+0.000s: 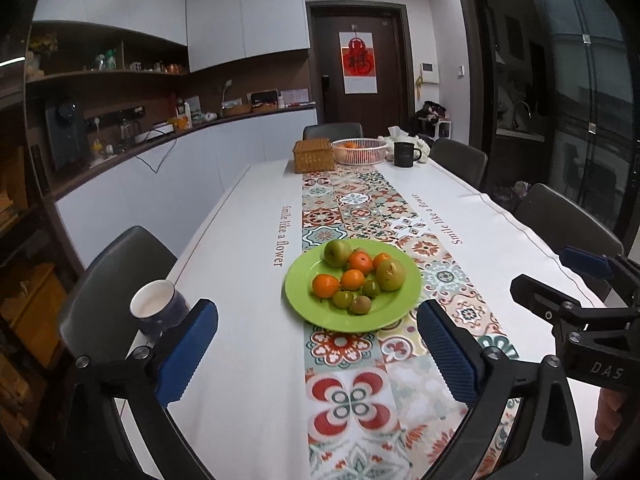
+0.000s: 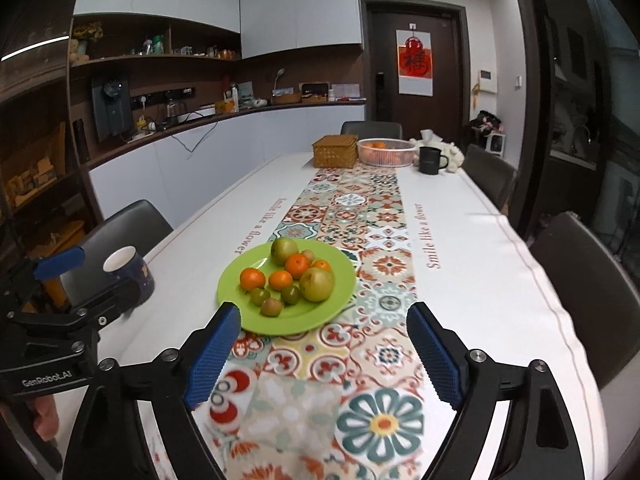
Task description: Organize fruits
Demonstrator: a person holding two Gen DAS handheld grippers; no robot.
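A green plate (image 1: 308, 304) (image 2: 320, 320) sits on the patterned runner and holds several fruits: oranges (image 1: 325, 285) (image 2: 253, 279), two large green-yellow fruits (image 1: 391, 275) (image 2: 317, 284) and small green and brown ones (image 1: 361, 305) (image 2: 270, 306). My left gripper (image 1: 318, 348) is open and empty, just short of the plate. My right gripper (image 2: 324, 350) is open and empty, also just short of the plate. The right gripper shows at the right edge of the left wrist view (image 1: 560, 280); the left gripper shows at the left edge of the right wrist view (image 2: 80, 276).
A white-lined blue mug (image 1: 158, 306) (image 2: 128, 272) stands near the table's left edge. At the far end are a wicker box (image 1: 314, 155) (image 2: 335, 151), a white basket with oranges (image 1: 360, 151) (image 2: 386, 151) and a black mug (image 1: 405, 154) (image 2: 430, 161). Chairs surround the table.
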